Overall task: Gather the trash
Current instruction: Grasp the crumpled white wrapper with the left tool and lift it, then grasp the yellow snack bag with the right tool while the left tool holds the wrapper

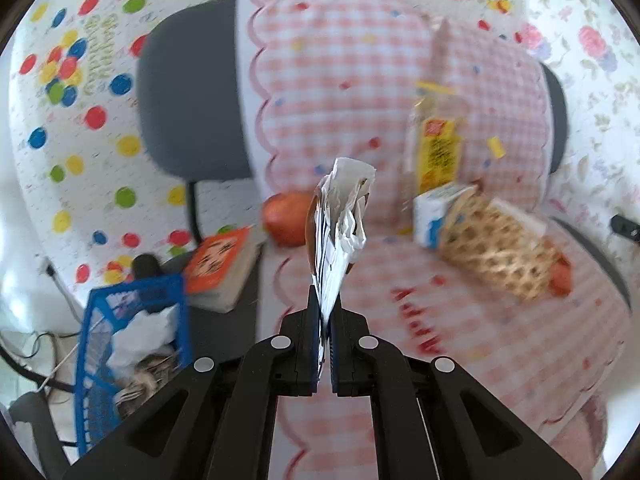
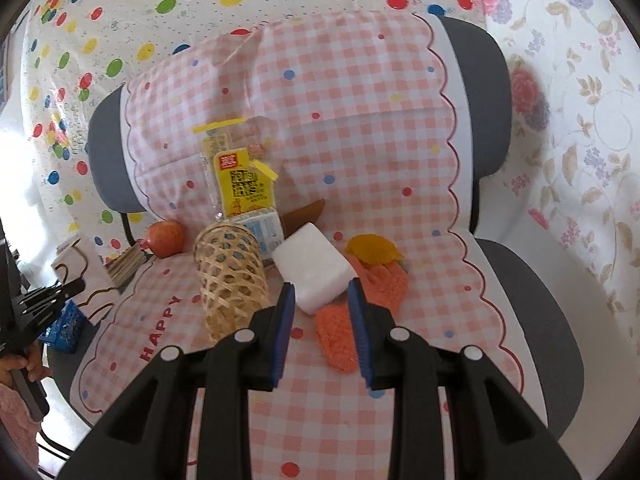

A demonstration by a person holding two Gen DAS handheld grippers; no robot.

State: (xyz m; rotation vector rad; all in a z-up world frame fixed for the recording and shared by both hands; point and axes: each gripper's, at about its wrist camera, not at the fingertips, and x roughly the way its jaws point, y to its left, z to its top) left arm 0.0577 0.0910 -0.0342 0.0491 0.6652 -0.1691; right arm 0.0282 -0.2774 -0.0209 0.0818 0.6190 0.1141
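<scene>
Pink-and-white checked cloth drapes over a grey office chair, with dotted party sheeting hung behind it and floral sheeting to the right. On the chair seat lie a woven bamboo basket on its side, a yellow snack packet leaning against the backrest, a small blue-and-white carton just behind the basket, a white foam block, a yellow leaf-shaped piece and an orange fuzzy cloth. A red apple sits at the seat's left edge.

The left tool is clamped on a crumpled paper wrapper, white with dark print, which stands up out of its closed jaws, lifted off the seat. Below and to its left, off the chair, a blue mesh bin holds crumpled paper; an orange book lies beside it.

The right tool hovers over the seat with its jaws apart, gripping nothing. The foam block's near corner lies between its blue fingertips, and the orange cloth spreads beneath the right one.
</scene>
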